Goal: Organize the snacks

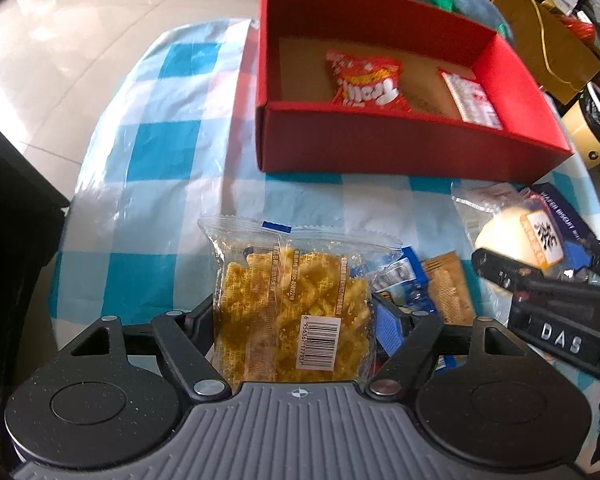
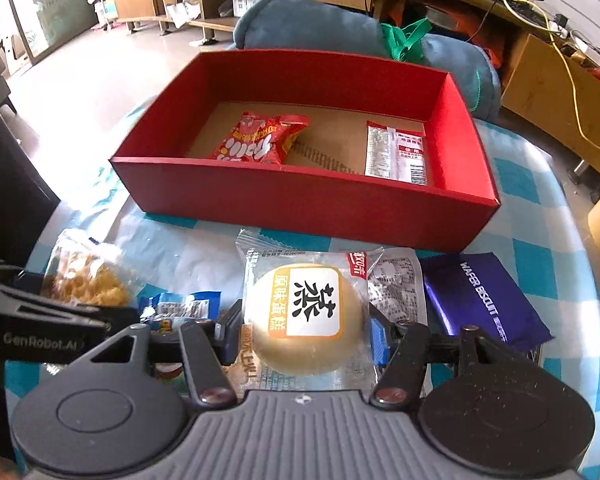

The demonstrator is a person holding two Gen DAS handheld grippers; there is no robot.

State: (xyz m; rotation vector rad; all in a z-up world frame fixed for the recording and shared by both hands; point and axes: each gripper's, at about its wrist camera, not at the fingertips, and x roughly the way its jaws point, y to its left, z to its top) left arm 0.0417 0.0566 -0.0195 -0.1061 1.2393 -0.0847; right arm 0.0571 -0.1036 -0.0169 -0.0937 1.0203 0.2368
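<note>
Table (image 2: 548, 216), blue-and-white checked cloth: carries all we list.

Red box (image 2: 300, 200), open-topped, long axis across the right wrist view; inside we count an orange-red snack bag (image 2: 256, 140) lying flat at the left and a white packet (image 2: 396, 152) lengthwise at the right.

Dark blue wafer biscuit pack (image 2: 484, 300), flat, just right of the cake.

Left gripper (image 1: 294, 320): clamped on a clear fried-snack packet (image 1: 288, 300), long axis pointing away toward the box.

Right gripper (image 2: 302, 336): closed on a round wrapped cake (image 2: 304, 320), label up, before the box.
</note>
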